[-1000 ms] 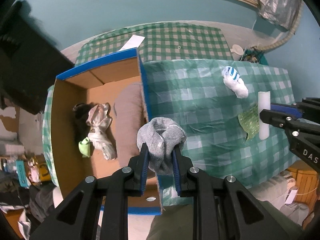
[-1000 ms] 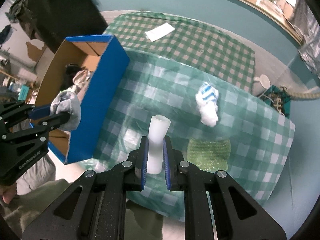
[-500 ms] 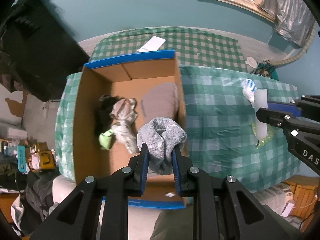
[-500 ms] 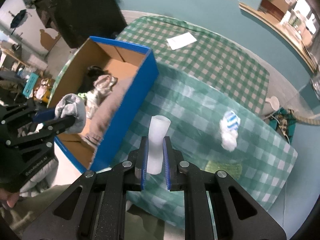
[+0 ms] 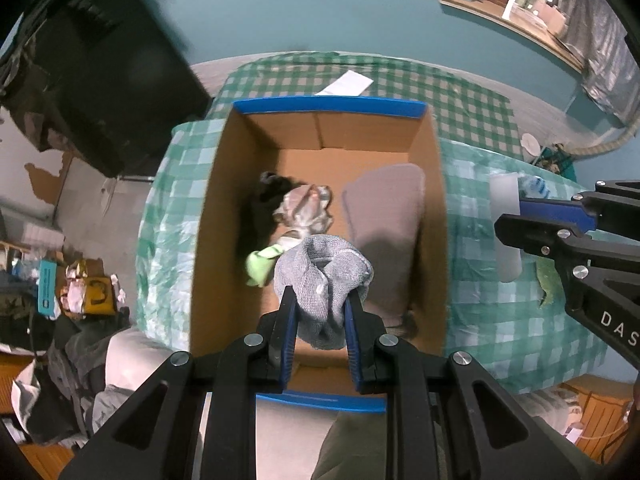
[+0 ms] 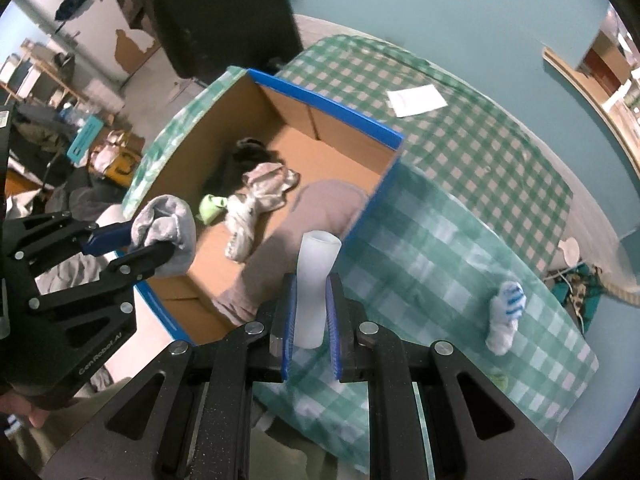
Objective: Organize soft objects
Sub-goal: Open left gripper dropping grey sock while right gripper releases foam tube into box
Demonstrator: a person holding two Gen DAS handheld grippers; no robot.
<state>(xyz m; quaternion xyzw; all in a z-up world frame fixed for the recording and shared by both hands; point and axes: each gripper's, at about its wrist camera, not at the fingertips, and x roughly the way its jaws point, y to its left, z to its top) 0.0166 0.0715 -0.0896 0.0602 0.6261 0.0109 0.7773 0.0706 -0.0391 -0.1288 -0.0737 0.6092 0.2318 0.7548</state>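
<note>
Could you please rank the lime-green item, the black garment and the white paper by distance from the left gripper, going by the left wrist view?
From the left gripper, shut on the grey sock:
1. Lime-green item, in the cardboard box, just left of the sock.
2. Black garment, deeper in the box, against its left wall.
3. White paper, on the tablecloth beyond the box's far rim.

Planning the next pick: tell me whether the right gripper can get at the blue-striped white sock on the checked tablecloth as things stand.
Probably not yet. The right gripper is shut on a white foam tube, so its jaws are occupied. The blue-striped white sock itself lies uncovered on the checked tablecloth.
</note>
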